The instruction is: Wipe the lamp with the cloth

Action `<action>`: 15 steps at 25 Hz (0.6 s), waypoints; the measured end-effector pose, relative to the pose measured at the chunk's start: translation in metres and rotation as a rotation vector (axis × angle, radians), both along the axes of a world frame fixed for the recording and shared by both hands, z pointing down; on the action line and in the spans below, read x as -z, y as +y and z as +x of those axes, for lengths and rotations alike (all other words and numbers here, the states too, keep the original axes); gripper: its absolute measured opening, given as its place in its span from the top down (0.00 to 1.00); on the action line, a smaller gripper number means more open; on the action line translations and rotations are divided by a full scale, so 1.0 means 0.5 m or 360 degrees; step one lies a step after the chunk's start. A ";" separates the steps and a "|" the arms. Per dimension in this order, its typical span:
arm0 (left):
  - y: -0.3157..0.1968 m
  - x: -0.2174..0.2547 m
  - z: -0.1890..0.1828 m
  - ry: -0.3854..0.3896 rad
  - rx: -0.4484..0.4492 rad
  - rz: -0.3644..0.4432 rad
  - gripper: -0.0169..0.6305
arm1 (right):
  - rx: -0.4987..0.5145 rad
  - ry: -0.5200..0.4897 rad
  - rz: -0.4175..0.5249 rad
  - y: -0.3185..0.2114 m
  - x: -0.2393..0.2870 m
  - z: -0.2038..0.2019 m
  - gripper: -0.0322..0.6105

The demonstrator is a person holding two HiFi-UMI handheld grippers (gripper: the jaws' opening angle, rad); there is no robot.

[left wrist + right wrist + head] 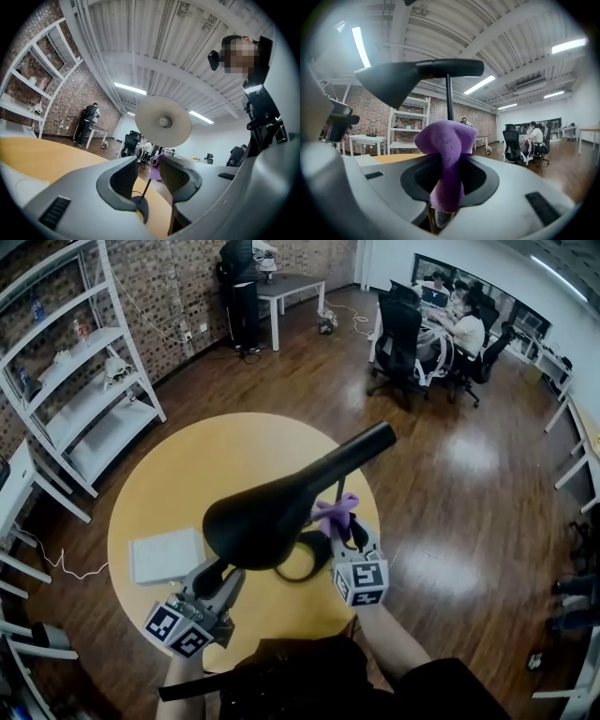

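A flat white box (pixel 167 556) lies at the left of the round yellow table (pixel 169 484). Just right of it, the left gripper (pixel 145 178) reaches in under the black lamp (pixel 272 517) with its jaws partly apart. The lamp's ring base (pixel 139 208) and thin stem (pixel 144 188) sit in the gap near the tips, and no pad visibly presses on them. The shade's pale underside (pixel 163 122) hangs above that gap. Right of the stem, the purple cloth (pixel 445 150) bunches up out of the right gripper (pixel 448 178), whose jaws are clamped on it. The cloth sits just beside the stem, below the lamp's tapering neck. Whether it touches the stem cannot be made out.
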State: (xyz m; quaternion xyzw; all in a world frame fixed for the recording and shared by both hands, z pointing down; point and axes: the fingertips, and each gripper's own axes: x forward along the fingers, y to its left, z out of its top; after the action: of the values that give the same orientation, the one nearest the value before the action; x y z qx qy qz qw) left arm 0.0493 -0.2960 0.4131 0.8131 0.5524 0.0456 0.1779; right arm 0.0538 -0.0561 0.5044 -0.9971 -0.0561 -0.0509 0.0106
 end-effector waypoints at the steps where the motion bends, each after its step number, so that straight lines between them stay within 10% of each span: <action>1: 0.001 -0.001 0.000 -0.0002 0.0006 0.0006 0.76 | 0.0004 -0.0028 0.0026 0.001 -0.019 0.001 0.79; 15: 0.040 -0.049 0.073 -0.0010 0.0193 0.0112 0.76 | 0.0114 -0.0597 0.0043 0.035 -0.249 0.032 0.78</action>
State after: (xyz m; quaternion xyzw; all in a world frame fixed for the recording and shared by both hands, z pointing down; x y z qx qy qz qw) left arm 0.0858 -0.2760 0.4375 0.8507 0.4995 0.0565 0.1534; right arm 0.0695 -0.0386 0.6290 -0.9712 -0.0210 -0.2371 0.0117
